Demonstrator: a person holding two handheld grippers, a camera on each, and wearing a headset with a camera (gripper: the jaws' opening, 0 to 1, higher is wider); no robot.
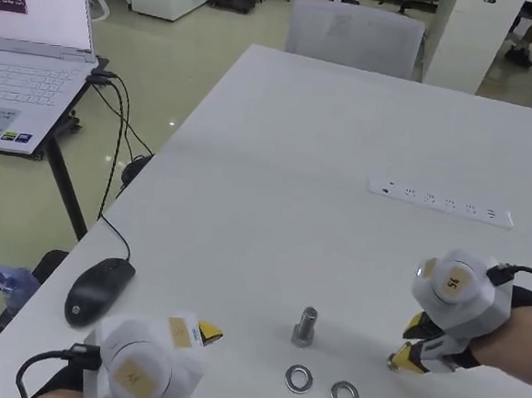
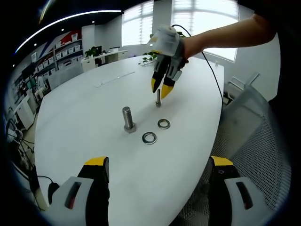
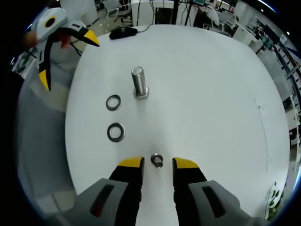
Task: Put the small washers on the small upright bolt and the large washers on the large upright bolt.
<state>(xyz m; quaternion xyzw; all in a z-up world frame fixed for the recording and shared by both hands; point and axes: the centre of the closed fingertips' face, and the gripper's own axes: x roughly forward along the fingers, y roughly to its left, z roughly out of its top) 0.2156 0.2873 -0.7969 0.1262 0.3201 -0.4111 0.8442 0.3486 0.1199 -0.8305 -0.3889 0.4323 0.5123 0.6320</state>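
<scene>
At the far left of the head view an open laptop sits on a side stand, and a black mouse lies near the left edge of the white bench. The left tongs hover low at that same corner, spread wide with nothing between them. Towards the middle, the large bolt stands upright on its head with no washer on it. Just in front of it, flat on the bench, lie the left washer and the right washer, near each other but apart. Further right, the right tongs point down with their tips narrowly parted on either side of the small bolt, which stands upright; they are not pinching it. Beyond them a white power strip lies on the bench.
</scene>
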